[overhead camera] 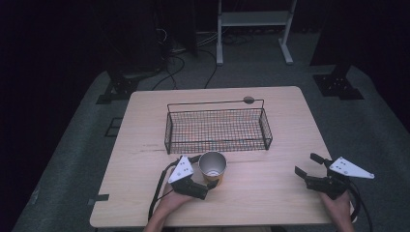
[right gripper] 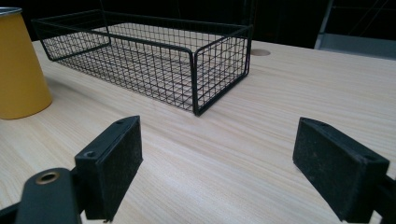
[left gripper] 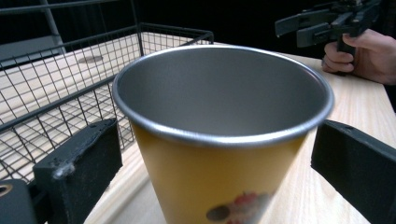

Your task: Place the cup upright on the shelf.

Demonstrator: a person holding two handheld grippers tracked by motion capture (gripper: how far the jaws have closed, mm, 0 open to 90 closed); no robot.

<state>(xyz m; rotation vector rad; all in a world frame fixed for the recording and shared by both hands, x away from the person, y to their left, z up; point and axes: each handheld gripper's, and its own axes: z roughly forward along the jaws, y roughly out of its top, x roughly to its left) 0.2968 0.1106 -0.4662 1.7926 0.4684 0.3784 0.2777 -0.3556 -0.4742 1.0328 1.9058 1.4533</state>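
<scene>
the left gripper [overhead camera: 209, 184], jaws spread around the yellow cup [overhead camera: 212, 168] at lower centre but apparently not yet touching it, looks mid-grasp, next needing to close and lift toward the wire basket [overhead camera: 217, 144]; right gripper [overhead camera: 305, 165] gapes idle at lower right; no writing readable, just a blurred picture on the cup.

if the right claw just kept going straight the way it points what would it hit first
Probably the near corner of the wire basket. The right claw is open over bare table, with that corner straight ahead; the yellow cup sits off to one side.
</scene>
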